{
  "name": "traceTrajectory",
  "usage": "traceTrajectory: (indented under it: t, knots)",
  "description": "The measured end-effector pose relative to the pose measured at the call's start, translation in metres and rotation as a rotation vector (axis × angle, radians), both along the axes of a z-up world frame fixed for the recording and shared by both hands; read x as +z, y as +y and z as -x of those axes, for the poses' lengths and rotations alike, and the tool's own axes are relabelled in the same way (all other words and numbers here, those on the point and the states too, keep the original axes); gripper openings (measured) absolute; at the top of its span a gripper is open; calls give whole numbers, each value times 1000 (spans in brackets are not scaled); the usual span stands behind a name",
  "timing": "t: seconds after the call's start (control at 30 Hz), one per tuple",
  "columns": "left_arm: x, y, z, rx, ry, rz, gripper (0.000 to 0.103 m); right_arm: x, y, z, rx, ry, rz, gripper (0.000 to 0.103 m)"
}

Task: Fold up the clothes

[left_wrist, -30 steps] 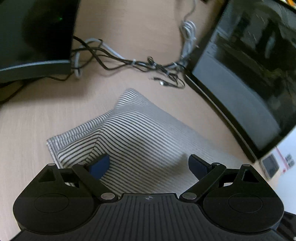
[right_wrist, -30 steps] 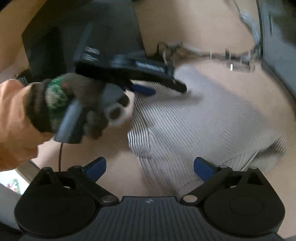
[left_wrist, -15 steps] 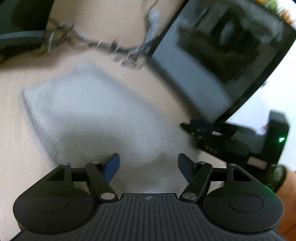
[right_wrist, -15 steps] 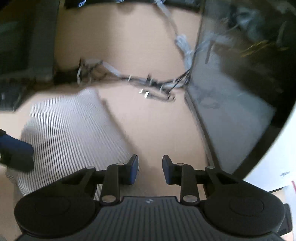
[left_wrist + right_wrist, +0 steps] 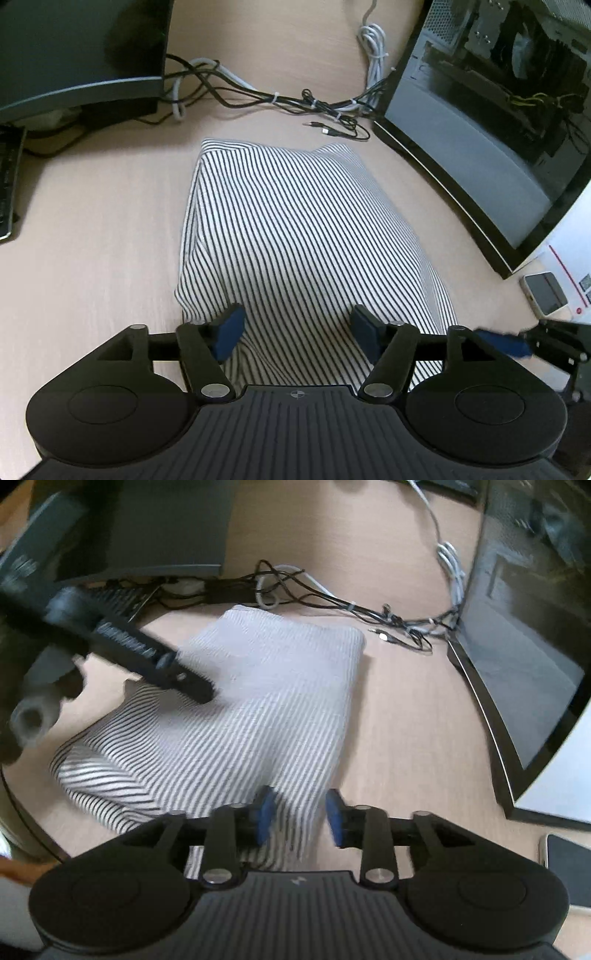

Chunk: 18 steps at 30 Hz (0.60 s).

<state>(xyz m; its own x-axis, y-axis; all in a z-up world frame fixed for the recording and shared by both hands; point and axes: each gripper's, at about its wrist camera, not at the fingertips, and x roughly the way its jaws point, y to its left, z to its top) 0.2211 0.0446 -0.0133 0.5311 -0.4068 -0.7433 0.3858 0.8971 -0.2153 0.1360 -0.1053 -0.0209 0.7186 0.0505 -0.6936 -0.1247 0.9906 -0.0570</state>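
Now we have both tools back over the black-and-white striped folded cloth garment [image 5: 295,236], which lies as a compact, slightly puffed rectangle in the middle of the pale wood-grain desk [image 5: 92,221]. A second ago our left gripper [image 5: 297,334] sat over a flap angled across the bundle; that flap now lies flat, and the tool hovers at the near edge with its blue pads wide apart, holding nothing. Our right gripper [image 5: 298,818] swung away toward the desk half a second back and has returned to the near right corner, at about five o'clock on the garment. Its pads stand a modest gap apart over the striped fabric; the blur keeps us from telling whether they pinch cloth. We judge the folding nearly finished, with perhaps one last tuck or smoothing to do.

The garment fills the free middle of the desk. At eleven o'clock stands the dark monitor [image 5: 74,48] on its base, at twelve to one o'clock a tangle of black and white cables [image 5: 314,105], and at two to three o'clock the glass-sided computer case [image 5: 480,122]. A small phone [image 5: 545,298] lies at four o'clock by the case.
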Motion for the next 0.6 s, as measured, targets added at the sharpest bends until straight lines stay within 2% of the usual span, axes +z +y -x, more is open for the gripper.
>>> traceTrajectory:
  t: [0.07, 0.13, 0.17, 0.23, 0.33, 0.4, 0.53, 0.6]
  knots:
    - [2, 1, 6, 18, -8, -9, 73, 0, -8, -3, -6, 0, -22, 44]
    - [7, 4, 12, 36, -6, -4, 82, 3, -13, 0, -10, -10, -25, 54]
    - [10, 7, 15, 39, -7, 0, 83, 6, -15, 1, -14, -21, -25, 61]
    - [14, 11, 20, 50, -13, 4, 87, 16, -16, 7, 12, -67, -22, 62]
    - [18, 18, 24, 78, -20, 2, 93, 30, -2, 17, 151, -119, 4, 62]
    - [20, 27, 29, 96, -29, -9, 95, 31, 14, 21, 277, -113, 10, 62]
    - [24, 47, 40, 125, -58, -47, 96, 15, 50, 24, 483, -62, 62, 62]
    - [27, 57, 45, 140, -72, -65, 96, 5, 64, 23, 536, -58, 118, 63]
